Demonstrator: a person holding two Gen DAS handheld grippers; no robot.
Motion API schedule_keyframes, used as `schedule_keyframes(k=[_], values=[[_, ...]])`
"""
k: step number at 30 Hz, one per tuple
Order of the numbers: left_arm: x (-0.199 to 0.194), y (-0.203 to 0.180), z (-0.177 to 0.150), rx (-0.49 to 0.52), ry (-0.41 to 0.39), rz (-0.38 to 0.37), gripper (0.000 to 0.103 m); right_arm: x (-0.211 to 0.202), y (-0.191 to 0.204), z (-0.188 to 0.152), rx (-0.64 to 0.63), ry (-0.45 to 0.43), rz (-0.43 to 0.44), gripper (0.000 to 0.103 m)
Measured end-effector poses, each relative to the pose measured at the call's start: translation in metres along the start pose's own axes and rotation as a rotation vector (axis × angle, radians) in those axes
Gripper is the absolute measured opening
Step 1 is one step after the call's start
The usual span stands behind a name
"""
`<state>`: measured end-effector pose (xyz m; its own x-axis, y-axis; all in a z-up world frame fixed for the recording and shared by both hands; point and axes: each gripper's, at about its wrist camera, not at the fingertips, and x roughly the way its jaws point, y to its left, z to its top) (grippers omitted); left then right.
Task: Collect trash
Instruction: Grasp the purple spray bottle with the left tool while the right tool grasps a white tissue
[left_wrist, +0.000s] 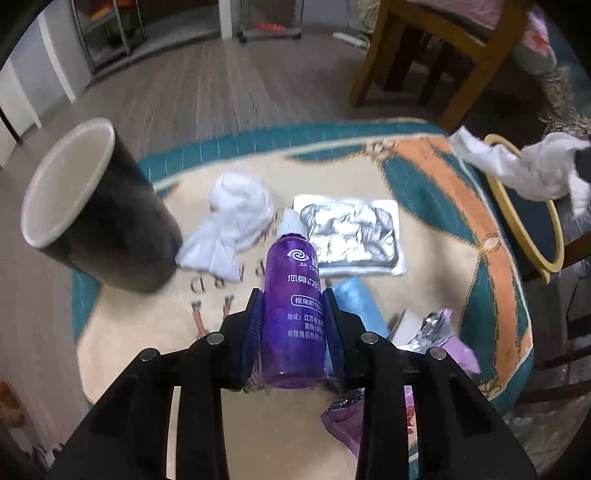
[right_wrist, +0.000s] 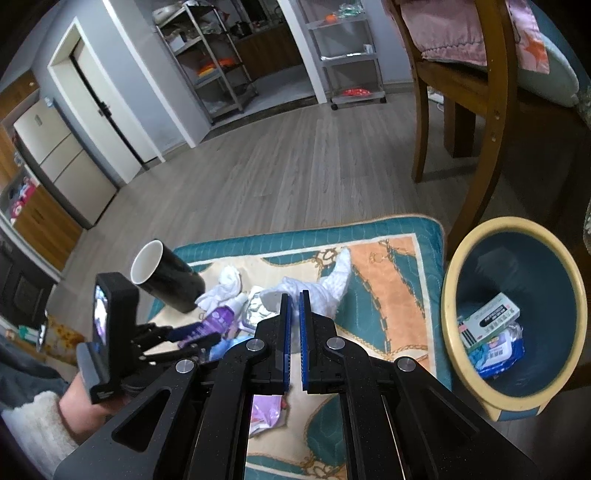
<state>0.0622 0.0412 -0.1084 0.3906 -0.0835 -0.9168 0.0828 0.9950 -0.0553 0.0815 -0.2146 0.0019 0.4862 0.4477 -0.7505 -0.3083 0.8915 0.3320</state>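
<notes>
Left gripper (left_wrist: 293, 317) clamps purple bottle (left_wrist: 291, 314) above the mat's (left_wrist: 424, 229) middle | right gripper (right_wrist: 294, 314) pinches white tissue (right_wrist: 328, 284) near the mat's right edge | yellow-rimmed bin (right_wrist: 452, 295) just beside that edge | black cup (left_wrist: 107, 214) at the left edge.

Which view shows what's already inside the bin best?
Right wrist: it looks into the bin, showing a box and blue packet at the bottom. Left wrist catches only its rim at the edge, contents hidden.
</notes>
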Motion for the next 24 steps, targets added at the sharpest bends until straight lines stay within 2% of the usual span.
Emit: schedule_keyframes(k=[10,16,24], values=[[-0.055,-0.020,0.014,0.050,-0.163,-0.016,0.032,-0.029,-0.008,0.012,0.042,-0.073,0.020,0.005],[-0.083,-0.056,0.036,0.105,-0.270,-0.086,0.032,-0.057,-0.032,0.020,0.090,-0.140,0.017,0.005],[-0.077,-0.125,0.055,0.204,-0.290,-0.151,0.032,-0.099,-0.087,0.027,0.155,-0.223,-0.046,0.005]])
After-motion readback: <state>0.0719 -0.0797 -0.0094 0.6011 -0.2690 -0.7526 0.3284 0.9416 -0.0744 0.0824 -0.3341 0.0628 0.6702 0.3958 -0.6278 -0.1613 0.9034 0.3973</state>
